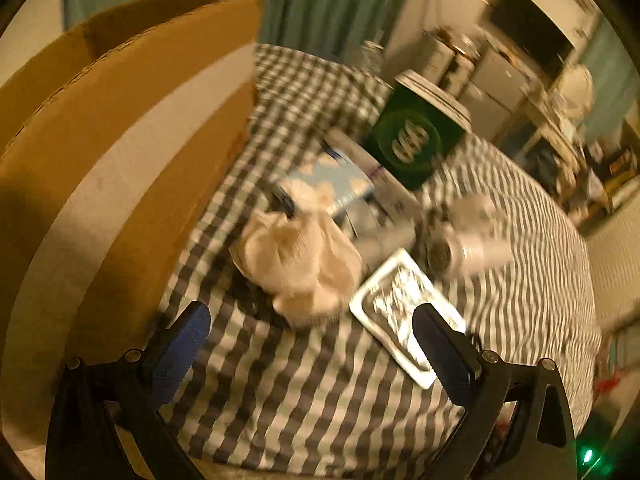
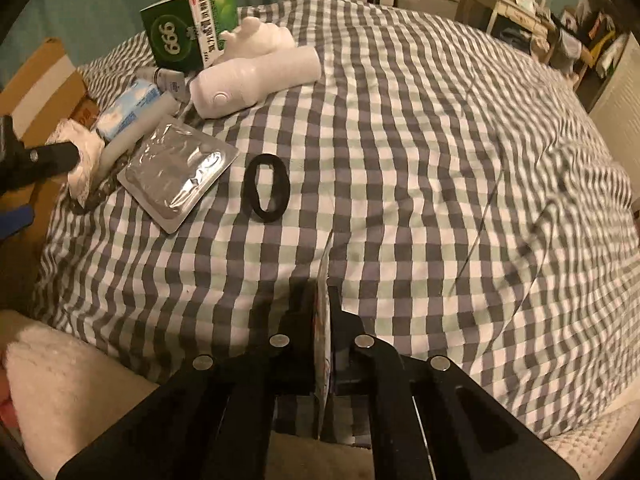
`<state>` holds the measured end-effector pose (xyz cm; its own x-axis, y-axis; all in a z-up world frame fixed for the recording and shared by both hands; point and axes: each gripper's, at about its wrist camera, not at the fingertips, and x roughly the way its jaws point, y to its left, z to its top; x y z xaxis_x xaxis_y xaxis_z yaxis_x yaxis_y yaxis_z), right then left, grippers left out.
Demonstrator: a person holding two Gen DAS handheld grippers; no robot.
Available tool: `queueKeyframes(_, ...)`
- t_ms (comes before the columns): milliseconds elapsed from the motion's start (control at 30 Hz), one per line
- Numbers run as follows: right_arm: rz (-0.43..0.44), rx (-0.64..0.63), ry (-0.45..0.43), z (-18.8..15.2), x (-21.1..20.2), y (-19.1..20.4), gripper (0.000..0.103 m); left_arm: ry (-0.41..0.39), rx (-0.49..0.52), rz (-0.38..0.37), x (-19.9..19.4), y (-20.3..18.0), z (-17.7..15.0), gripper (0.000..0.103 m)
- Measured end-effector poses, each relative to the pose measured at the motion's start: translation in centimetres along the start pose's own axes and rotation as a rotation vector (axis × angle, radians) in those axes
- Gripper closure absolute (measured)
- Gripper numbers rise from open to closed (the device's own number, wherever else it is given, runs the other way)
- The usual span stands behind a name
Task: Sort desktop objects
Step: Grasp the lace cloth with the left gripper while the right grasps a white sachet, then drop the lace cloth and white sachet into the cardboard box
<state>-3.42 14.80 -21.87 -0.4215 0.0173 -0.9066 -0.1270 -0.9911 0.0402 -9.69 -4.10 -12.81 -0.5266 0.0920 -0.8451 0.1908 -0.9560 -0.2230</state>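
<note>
Right tongs [image 2: 325, 292] clamped on a thin flat card or packet [image 2: 326, 320], held edge-on, long edge running straight out ahead between the fingers. Left tongs [image 1: 312, 344] spread wide, gripping nothing, angled down at the gingham cloth [image 1: 300, 400]. Just ahead of those open fingers, slightly left of centre: crumpled white cloth bundle [image 1: 300, 264]. Foil blister pack [image 1: 404, 312] right by the right finger, long axis slanting away up-left. Cardboard box [image 1: 120, 140] hard to the left. Looks like left hand nearer the pile, so probably cloth bundle next. Black hair tie [image 2: 267, 188] up ahead of the right tongs.
</note>
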Motion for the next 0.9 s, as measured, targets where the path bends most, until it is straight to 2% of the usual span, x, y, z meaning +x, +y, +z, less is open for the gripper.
queueKeyframes(67,-0.005,0.006,-0.010,-0.2,-0.1,-0.1,0.100,-0.011,-0.019,-0.014,0.7,-0.2,0.8,0.001)
queueKeyframes(100,-0.011,0.005,-0.017,-0.3,-0.2,-0.1,0.100,-0.021,-0.019,-0.020,0.9,-0.3,1.1,0.013)
queueKeyframes(133,-0.014,0.003,-0.015,-0.4,-0.2,0.0,0.100,-0.020,-0.010,-0.038,1.2,-0.3,1.2,0.049)
queueKeyframes(167,-0.015,0.005,-0.018,-0.5,-0.1,-0.1,0.100,0.011,-0.020,-0.057,1.9,0.1,1.2,0.072)
queueKeyframes(200,-0.017,0.007,-0.023,-0.7,-0.1,-0.1,0.100,0.044,-0.049,-0.074,2.6,0.7,1.1,0.089)
queueKeyframes(300,-0.042,-0.013,-0.026,-0.6,0.4,0.6,0.100,0.087,-0.103,-0.144,3.5,1.7,1.1,0.093)
queueKeyframes(400,-0.041,-0.010,-0.037,0.1,0.2,0.8,0.100,0.037,-0.046,-0.176,2.2,0.7,1.0,0.095)
queueKeyframes(533,0.036,0.043,-0.047,0.8,-0.5,-0.2,0.100,-0.020,0.016,-0.226,-0.8,-0.3,0.3,0.097)
queueKeyframes(567,0.063,0.059,-0.059,0.9,-0.8,-0.4,0.100,-0.021,0.023,-0.213,-1.8,-0.3,0.2,0.097)
queueKeyframes(600,0.086,0.077,-0.090,0.8,-2.0,-0.7,0.100,0.001,0.020,-0.184,-3.0,-0.3,0.1,0.097)
queueKeyframes(633,0.106,0.103,-0.178,0.8,-4.7,-1.3,0.100,0.027,0.019,-0.195,-4.5,-0.3,-0.1,0.097)
queueKeyframes(667,0.130,0.112,-0.251,1.0,-7.1,-1.6,0.100,0.011,0.020,-0.242,-6.8,-0.2,-0.1,0.097)
queueKeyframes(700,0.167,0.108,-0.297,1.6,-9.3,-1.7,0.100,-0.018,0.032,-0.256,-8.5,-0.2,0.0,0.097)
queueKeyframes(833,0.325,0.096,-0.426,3.7,-17.0,-1.4,0.100,-0.173,0.147,-0.220,-15.9,0.6,-0.2,0.097)
queueKeyframes(900,0.381,0.084,-0.459,4.0,-19.3,-0.8,0.100,-0.228,0.142,-0.176,-18.0,1.9,-0.1,0.097)
